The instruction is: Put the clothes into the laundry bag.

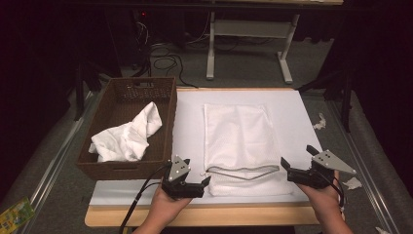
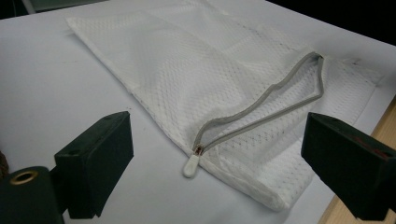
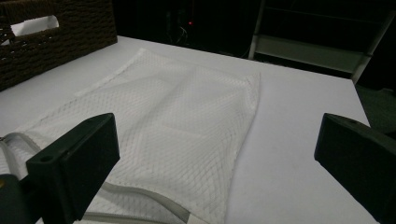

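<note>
At the left of the white table top (image 1: pixel 292 112), a brown wicker basket (image 1: pixel 165 105) holds a crumpled white cloth (image 1: pixel 127 136). Just right of the basket's near corner, the left gripper (image 1: pixel 192 181) rests in the person's left hand (image 1: pixel 163 207) with its jaws spread wide and empty, pointing toward the white zipper pull (image 2: pixel 190 165) of the white mesh laundry bag (image 1: pixel 238 136), which lies flat in the middle of the table with its grey zipper (image 1: pixel 243 171) partly open along the near end. At the right, the right gripper (image 1: pixel 298 165) is likewise spread apart and holding nothing, beside the bag's near right corner.
</note>
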`<state>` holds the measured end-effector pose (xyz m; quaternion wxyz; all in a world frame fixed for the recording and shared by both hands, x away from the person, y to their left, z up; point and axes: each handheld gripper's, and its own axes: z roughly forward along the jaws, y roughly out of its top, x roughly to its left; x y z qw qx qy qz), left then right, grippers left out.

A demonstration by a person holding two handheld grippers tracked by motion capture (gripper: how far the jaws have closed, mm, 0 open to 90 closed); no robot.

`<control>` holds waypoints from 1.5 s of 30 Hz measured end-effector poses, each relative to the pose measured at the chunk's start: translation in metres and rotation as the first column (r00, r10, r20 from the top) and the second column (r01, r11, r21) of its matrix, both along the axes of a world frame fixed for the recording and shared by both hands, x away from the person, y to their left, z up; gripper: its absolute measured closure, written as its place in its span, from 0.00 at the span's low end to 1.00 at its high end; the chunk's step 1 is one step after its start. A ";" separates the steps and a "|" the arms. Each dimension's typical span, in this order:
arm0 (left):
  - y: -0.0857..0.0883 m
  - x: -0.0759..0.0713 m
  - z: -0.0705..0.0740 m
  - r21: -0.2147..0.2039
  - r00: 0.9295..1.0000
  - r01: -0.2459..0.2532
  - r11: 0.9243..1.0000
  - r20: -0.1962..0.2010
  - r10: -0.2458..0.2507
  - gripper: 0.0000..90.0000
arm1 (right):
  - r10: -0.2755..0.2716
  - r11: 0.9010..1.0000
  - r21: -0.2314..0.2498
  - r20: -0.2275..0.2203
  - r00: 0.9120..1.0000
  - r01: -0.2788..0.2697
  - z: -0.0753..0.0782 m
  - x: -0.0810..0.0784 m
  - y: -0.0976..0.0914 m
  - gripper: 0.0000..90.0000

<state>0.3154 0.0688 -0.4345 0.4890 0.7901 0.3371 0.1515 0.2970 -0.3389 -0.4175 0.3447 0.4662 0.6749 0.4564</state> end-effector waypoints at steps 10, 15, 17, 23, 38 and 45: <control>0.000 0.004 -0.002 -0.004 1.000 0.002 1.000 -0.002 -0.002 0.07 | 0.003 1.000 0.007 -0.014 1.000 -0.003 -0.004 0.003 -0.002 0.01; -0.001 0.003 -0.002 -0.004 1.000 0.006 1.000 0.002 -0.006 0.08 | -0.005 1.000 0.016 -0.011 1.000 0.006 -0.002 0.002 -0.003 0.01; -0.001 0.002 -0.002 -0.001 1.000 0.005 1.000 0.002 -0.005 0.08 | -0.004 1.000 0.023 -0.013 1.000 0.004 -0.002 0.002 -0.004 0.01; -0.001 0.003 -0.003 0.000 1.000 0.006 1.000 0.001 -0.006 0.09 | -0.006 1.000 0.028 -0.017 1.000 0.006 -0.003 0.002 -0.004 0.01; -0.027 -0.005 -0.023 0.129 0.991 0.115 0.985 -0.078 -0.105 0.25 | -0.040 0.999 0.036 -0.021 0.999 0.041 -0.005 0.005 -0.012 0.01; -0.046 -0.007 -0.038 0.233 0.988 0.132 0.963 -0.112 -0.109 0.54 | -0.041 0.998 0.039 -0.035 0.999 0.042 -0.007 0.007 -0.014 0.01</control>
